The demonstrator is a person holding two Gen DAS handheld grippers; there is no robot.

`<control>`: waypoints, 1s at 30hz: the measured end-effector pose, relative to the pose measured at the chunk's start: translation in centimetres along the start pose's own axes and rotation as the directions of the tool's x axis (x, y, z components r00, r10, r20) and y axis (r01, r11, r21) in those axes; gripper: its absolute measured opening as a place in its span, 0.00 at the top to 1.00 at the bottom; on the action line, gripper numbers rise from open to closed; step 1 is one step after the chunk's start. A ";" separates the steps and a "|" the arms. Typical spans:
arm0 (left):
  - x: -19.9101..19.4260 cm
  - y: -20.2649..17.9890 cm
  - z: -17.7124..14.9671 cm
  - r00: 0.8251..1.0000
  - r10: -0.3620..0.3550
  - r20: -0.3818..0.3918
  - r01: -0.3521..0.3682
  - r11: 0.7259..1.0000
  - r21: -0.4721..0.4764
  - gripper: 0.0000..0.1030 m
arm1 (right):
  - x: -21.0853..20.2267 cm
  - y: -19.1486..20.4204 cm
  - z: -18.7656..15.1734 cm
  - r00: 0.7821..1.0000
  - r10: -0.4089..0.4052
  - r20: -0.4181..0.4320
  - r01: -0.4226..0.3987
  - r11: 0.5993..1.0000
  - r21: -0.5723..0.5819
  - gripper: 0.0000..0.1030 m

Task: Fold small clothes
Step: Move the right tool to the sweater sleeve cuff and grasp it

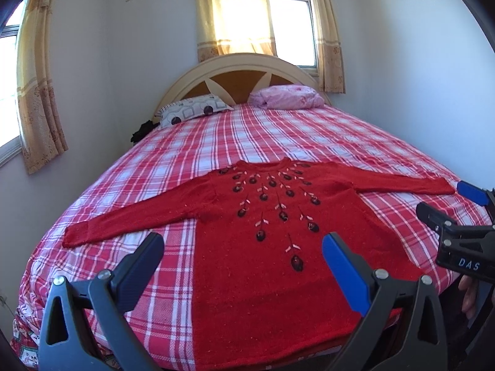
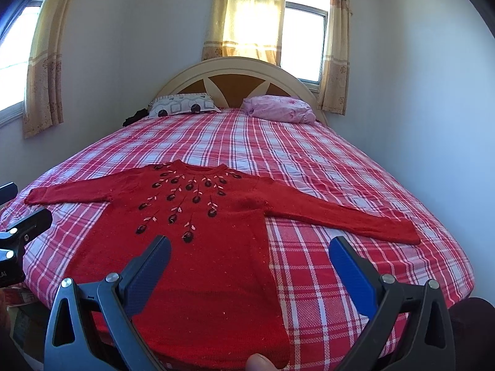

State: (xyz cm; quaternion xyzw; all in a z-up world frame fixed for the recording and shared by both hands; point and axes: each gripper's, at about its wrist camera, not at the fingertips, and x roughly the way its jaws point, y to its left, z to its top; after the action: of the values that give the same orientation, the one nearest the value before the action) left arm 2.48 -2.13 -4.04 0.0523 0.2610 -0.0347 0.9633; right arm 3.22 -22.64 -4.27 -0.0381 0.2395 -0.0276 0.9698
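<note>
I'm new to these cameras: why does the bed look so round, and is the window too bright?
Left wrist view: the fisheye lens bulges the bed into a dome, corners go black, and the sunlit curtain is blown out. Right wrist view: same bulge, same glare at the curtain; the sweater stays sharp.

The only clear lettering is "DAS", in pale capitals on the black body of the right hand-held gripper (image 1: 445,204), seen at the right edge of the left wrist view. In the right wrist view, the black body of the left hand-held gripper (image 2: 15,204) at the left edge carries a cut-off scrap of pale letters, something like "LAI", too partial to read surely
</note>
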 end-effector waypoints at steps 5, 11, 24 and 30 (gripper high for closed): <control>2.3 -1.1 -0.1 0.999 -0.021 -0.033 0.022 0.999 0.037 0.00 | 2.7 -1.2 -0.9 0.998 -0.026 -0.056 0.027 1.000 0.012 0.01; 6.0 -2.5 0.3 0.996 -0.034 -0.083 0.040 0.996 0.081 0.00 | 6.2 -3.6 -1.5 0.989 -0.074 -0.128 0.080 0.996 0.040 0.01; 13.6 -5.1 2.4 0.982 -0.077 -0.170 0.099 0.987 0.129 0.00 | 13.3 -9.9 -2.1 0.970 -0.090 -0.227 0.108 0.992 0.068 0.01; 17.1 -5.5 3.3 0.984 -0.047 -0.171 0.073 0.985 0.154 0.00 | 15.3 -17.7 -1.6 0.966 -0.113 -0.232 0.153 0.975 0.163 0.01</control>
State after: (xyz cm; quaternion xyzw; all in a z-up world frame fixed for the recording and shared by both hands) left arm 18.31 -8.62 -10.34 0.1239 0.3386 -0.0801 0.9293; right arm 15.35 -41.45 -11.25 0.0368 0.3392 -0.1185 0.9325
